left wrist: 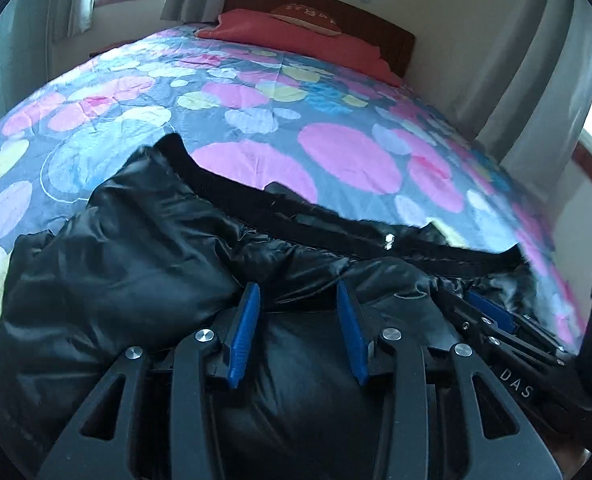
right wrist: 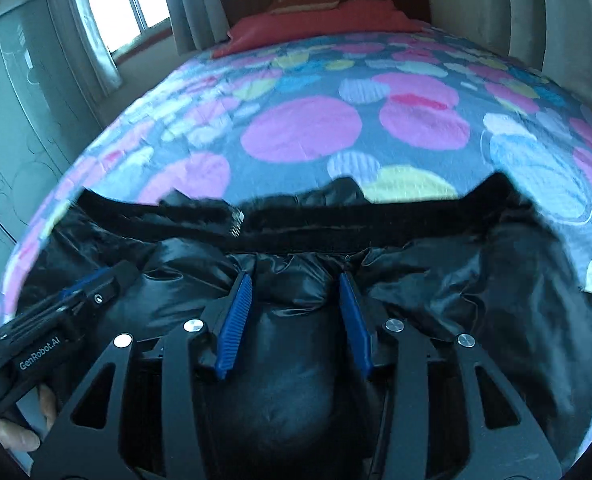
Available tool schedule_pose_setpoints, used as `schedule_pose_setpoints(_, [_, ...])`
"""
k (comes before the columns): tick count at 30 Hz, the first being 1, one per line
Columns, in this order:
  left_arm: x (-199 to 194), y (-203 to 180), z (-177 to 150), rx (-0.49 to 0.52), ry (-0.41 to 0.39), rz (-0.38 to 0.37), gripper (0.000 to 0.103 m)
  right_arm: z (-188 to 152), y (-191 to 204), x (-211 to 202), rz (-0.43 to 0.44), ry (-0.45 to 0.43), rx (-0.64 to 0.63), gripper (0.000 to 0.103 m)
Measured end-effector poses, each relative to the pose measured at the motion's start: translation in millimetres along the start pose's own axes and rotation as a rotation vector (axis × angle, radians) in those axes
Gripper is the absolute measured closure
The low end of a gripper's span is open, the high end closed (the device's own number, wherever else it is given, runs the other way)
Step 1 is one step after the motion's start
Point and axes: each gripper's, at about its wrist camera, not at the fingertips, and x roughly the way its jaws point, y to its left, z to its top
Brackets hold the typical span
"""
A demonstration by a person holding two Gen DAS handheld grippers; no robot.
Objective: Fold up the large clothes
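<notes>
On the near end of a bed's dotted cover (left wrist: 336, 160) lies a shiny black puffer jacket (left wrist: 136, 264) — bunched. Left gripper (left wrist: 299, 292) and right gripper (right wrist: 296, 282) hover side by side above it — jaws apart, gripping nothing.

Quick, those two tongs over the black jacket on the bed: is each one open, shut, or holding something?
Left tongs: open, blue pads apart over the black puffy jacket, not pinching it.
Right tongs: open too, with the jacket bulging between the pads, not clamped.
</notes>
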Motion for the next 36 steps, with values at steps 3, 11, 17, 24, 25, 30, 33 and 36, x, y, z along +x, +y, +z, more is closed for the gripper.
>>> schedule_pose_setpoints(3, [7,-5,-7,0.046,-0.015,0.037,0.062,-9,4,11,-0.042,-0.019,-0.025,0.058])
schedule_pose_setpoints(11, [19,-6,-18,0.081,-0.044,0.074,0.064,-20,9,24,-0.106,-0.054,-0.055,0.058])
schedule_pose_setpoints(17, [-5,-15,-8,0.105,-0.015,0.107,0.064,-9,11,8,-0.086,-0.026,-0.057,0.056])
schedule_pose_setpoints(24, [-55,26,-11,0.064,-0.105,0.146,0.063,-9,-22,-49,-0.172,-0.115,-0.028,0.046])
schedule_pose_setpoints(25, [-50,33,-13,0.052,-0.080,0.160,0.063,-11,-29,-45,-0.199,-0.100,-0.026,0.046])
schedule_pose_setpoints(30, [-25,37,-28,0.099,-0.069,0.203,0.063,-27,-54,-20,-0.190,-0.073,0.023,0.046])
schedule_pose_setpoints(33, [-19,34,-29,0.096,-0.065,0.217,0.063,-31,-58,-8,-0.181,-0.067,0.030,0.046])
schedule_pose_setpoints(36, [-27,32,-22,0.089,-0.036,0.237,0.064,-27,-58,-10,-0.176,-0.060,0.035,0.047])
